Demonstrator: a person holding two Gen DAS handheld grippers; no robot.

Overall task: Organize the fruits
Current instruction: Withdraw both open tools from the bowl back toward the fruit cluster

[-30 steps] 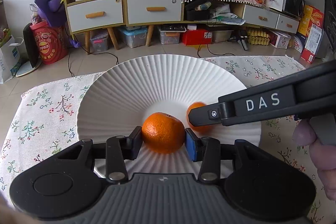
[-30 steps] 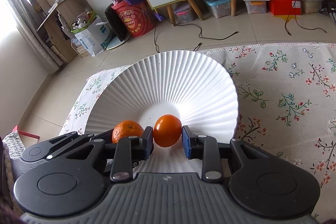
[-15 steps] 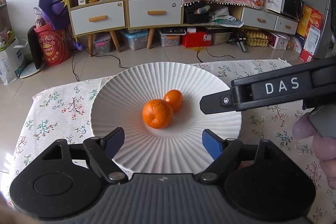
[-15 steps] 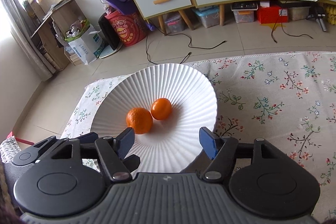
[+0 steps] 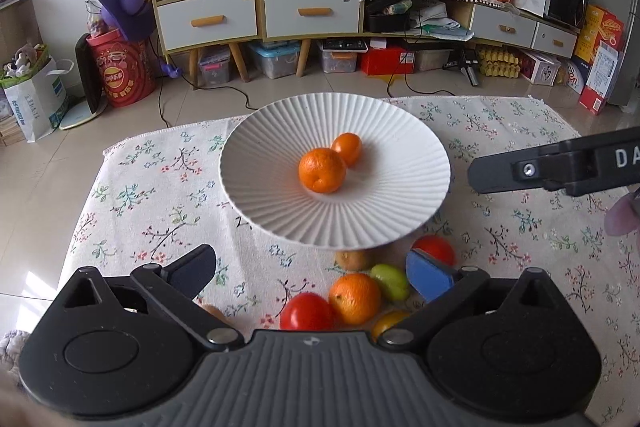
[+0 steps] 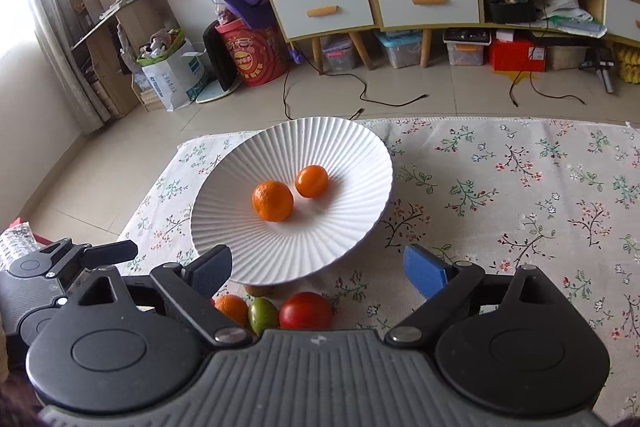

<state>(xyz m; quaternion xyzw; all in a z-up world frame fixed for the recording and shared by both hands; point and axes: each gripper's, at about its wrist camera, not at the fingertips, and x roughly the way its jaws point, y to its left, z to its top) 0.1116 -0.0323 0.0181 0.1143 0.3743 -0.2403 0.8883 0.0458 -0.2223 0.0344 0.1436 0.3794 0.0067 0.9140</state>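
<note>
Both my tongs, left tongs point(image 5: 316, 273) and right tongs point(image 6: 318, 267), have released the round oranges and are opening empty; dimpled orange point(image 5: 322, 169) touches smooth orange point(image 5: 347, 148) mid ribbed white plate point(image 5: 280, 131).

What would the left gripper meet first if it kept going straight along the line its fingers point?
Probably the white ribbed plate: the left gripper, jaws opening with nothing between them, points at its near rim, with the larger orange just beyond. Depth is unclear, so it might strike the floral cloth before the plate.
</note>
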